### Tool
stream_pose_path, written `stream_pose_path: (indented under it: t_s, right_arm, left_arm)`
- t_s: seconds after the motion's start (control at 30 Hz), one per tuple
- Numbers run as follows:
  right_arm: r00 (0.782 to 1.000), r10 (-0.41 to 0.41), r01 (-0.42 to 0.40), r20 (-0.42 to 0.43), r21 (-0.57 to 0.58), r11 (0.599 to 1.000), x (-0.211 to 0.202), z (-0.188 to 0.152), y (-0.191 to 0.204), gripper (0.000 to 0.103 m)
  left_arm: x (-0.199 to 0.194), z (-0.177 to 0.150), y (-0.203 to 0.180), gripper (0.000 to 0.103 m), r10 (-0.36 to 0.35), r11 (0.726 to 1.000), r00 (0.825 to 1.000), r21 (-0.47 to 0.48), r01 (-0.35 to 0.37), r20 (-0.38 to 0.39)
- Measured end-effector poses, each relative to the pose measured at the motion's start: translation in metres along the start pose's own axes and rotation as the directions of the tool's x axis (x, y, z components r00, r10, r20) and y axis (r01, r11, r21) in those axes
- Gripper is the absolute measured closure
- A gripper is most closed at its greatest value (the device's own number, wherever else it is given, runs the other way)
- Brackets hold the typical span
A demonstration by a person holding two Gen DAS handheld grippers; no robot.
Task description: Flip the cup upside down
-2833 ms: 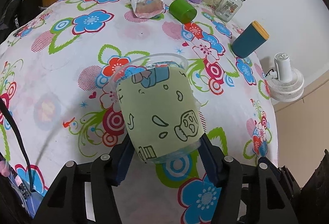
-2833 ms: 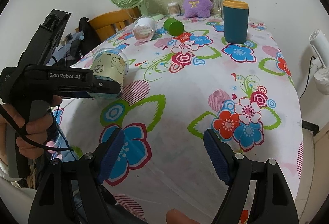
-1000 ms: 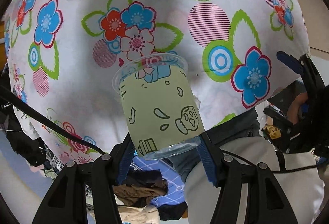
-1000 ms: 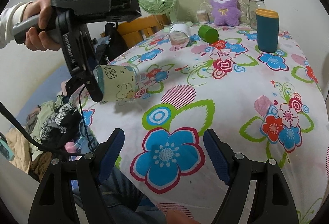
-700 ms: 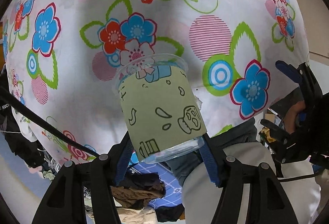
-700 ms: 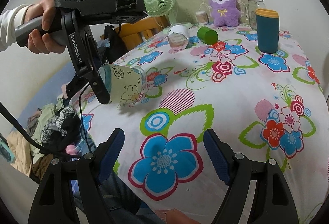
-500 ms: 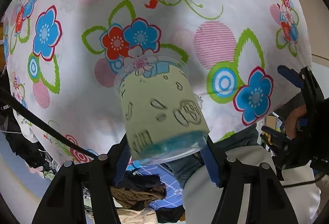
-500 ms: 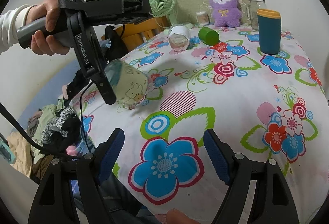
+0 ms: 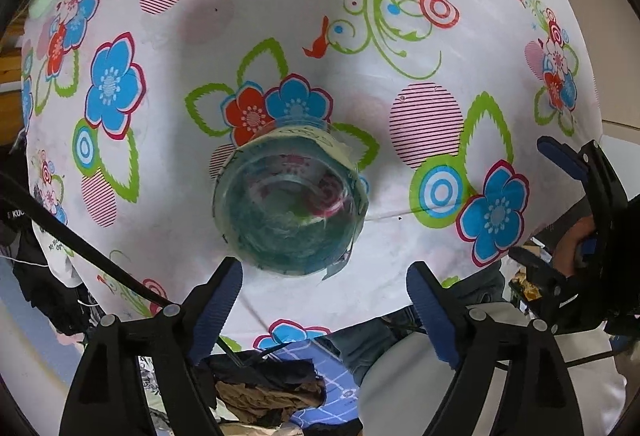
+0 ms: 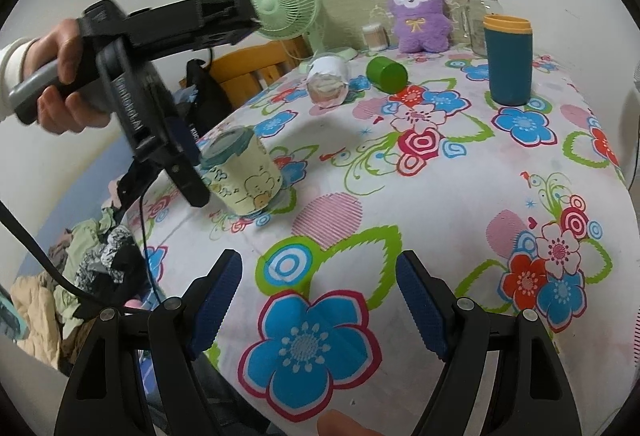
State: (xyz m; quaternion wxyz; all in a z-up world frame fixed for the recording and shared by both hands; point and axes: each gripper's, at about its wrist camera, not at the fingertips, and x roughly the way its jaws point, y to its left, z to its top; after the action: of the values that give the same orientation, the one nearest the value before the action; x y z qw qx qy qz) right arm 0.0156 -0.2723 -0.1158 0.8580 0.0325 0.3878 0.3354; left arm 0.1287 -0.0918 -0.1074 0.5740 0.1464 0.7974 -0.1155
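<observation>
The clear plastic cup with a pale green cartoon sleeve (image 10: 242,174) stands mouth down on the flowered tablecloth (image 10: 440,204), near the table's left edge. In the left wrist view I look down on its clear base (image 9: 290,214). My left gripper (image 9: 324,304) is open, its blue pads apart and just off the cup; it also shows in the right wrist view (image 10: 182,160), above and left of the cup. My right gripper (image 10: 318,298) is open and empty over the near table edge.
At the back of the table are a tipped white cup (image 10: 330,78), a tipped green cup (image 10: 386,74), a teal tumbler (image 10: 508,60), a glass jar (image 10: 478,12), a purple plush toy (image 10: 418,10) and a green fan (image 10: 280,6). Clothes lie on the floor at left (image 10: 80,272).
My left gripper turned the cup mouth down, set it on the cloth and opened; the cup now stands free. The right gripper stayed open and nearly still.
</observation>
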Motion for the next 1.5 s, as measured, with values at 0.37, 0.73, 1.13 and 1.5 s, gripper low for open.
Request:
stream_pose_path:
  t_s: [0.37,0.73,1.13,1.5]
  right_arm:
    - [0.999,-0.047,0.047,-0.003,0.021,0.999,0.01,0.025,0.009,0.022]
    - [0.995,-0.089,0.091,0.035,-0.044,0.995,0.006,0.054,0.042,0.022]
    - [0.976,-0.168,0.176,0.14,-0.049,0.983,-0.018,0.087,0.073,0.003]
    - [0.934,-0.253,0.28,0.251,-0.076,0.957,-0.038,0.09,0.103,0.0]
  left_arm:
    - [-0.014,-0.023,0.015,0.013,-0.01,0.999,0.995,-0.033,0.014,0.099]
    - [-0.036,-0.059,0.042,0.013,-0.006,0.994,0.967,-0.103,0.033,0.255]
    - [-0.065,-0.088,0.045,0.013,-0.017,0.986,0.858,-0.135,0.101,0.514]
    - [-0.076,-0.131,0.047,0.008,0.127,0.978,0.58,-0.2,0.064,0.805]
